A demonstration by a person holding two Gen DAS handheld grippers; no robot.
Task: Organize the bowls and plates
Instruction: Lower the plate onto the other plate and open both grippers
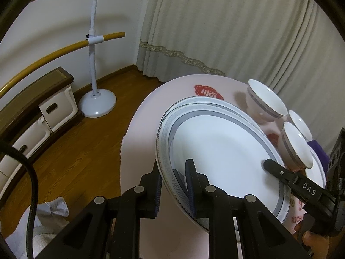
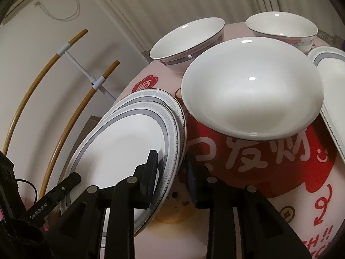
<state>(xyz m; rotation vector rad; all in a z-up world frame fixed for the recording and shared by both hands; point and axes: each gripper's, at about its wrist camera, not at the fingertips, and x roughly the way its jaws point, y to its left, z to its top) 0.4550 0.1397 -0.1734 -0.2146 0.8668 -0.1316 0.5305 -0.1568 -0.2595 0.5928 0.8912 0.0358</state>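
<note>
The round surface carries two stacked plates. The right view alone shows a third plate and three bowls. The left gripper pinches the top plate's rim; the right gripper straddles that rim, spread. A clothes stand stands behind.

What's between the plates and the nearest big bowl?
Only bare tablecloth; the right wrist view shows a thin strip separating the stacked plates from the bowl.
</note>
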